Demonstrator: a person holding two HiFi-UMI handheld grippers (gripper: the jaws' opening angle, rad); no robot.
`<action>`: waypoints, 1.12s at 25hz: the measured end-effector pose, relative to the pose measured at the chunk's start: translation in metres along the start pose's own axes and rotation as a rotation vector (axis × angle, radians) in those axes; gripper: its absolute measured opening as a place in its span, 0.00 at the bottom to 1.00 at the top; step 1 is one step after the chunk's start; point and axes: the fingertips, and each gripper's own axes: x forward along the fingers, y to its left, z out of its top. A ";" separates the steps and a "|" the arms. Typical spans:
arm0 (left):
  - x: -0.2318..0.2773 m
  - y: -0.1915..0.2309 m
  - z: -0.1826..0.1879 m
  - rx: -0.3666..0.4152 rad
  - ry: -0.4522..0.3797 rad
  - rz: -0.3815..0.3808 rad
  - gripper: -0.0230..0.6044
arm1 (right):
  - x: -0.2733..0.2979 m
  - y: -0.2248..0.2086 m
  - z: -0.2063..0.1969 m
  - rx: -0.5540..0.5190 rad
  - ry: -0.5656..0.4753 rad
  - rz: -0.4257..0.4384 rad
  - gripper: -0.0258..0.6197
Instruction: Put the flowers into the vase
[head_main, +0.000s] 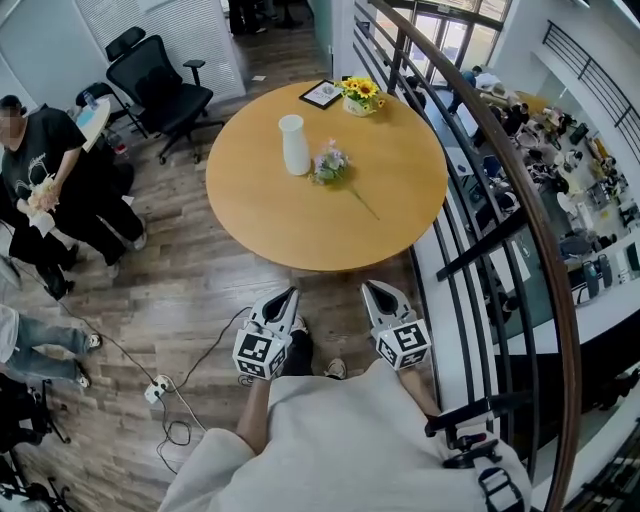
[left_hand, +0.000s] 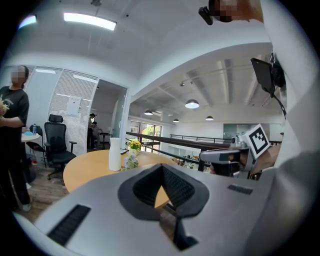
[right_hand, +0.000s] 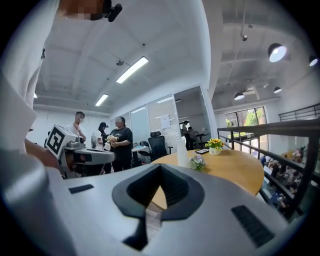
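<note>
A white vase (head_main: 295, 145) stands upright on the round wooden table (head_main: 270, 215). Just to its right lies a small pink-and-white flower bunch (head_main: 330, 163), its stem trailing toward the table's near right edge. Both grippers hang off the near edge of the table, above the floor, pointing at it. My left gripper (head_main: 291, 292) and my right gripper (head_main: 368, 286) are both shut, with nothing between their jaws. In the left gripper view the vase (left_hand: 115, 154) and flowers (left_hand: 132, 161) show far ahead over the closed jaws (left_hand: 161, 167). The right gripper view shows the vase (right_hand: 182, 152) and flowers (right_hand: 197, 162) the same way.
A pot of yellow sunflowers (head_main: 360, 95) and a framed picture (head_main: 322, 94) sit at the table's far edge. A dark railing (head_main: 480, 200) runs close along the right. A black office chair (head_main: 160, 85) and a person (head_main: 40, 170) are at left; a cable and power strip (head_main: 155, 388) lie on the floor.
</note>
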 end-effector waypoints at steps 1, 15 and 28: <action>0.003 0.002 0.000 -0.002 0.000 -0.001 0.05 | 0.003 -0.002 -0.001 0.001 0.006 -0.004 0.05; 0.112 0.088 0.021 -0.003 -0.035 -0.103 0.05 | 0.103 -0.063 0.018 -0.031 0.035 -0.105 0.05; 0.161 0.175 0.053 0.004 -0.039 -0.120 0.05 | 0.203 -0.097 0.074 -0.030 -0.011 -0.147 0.05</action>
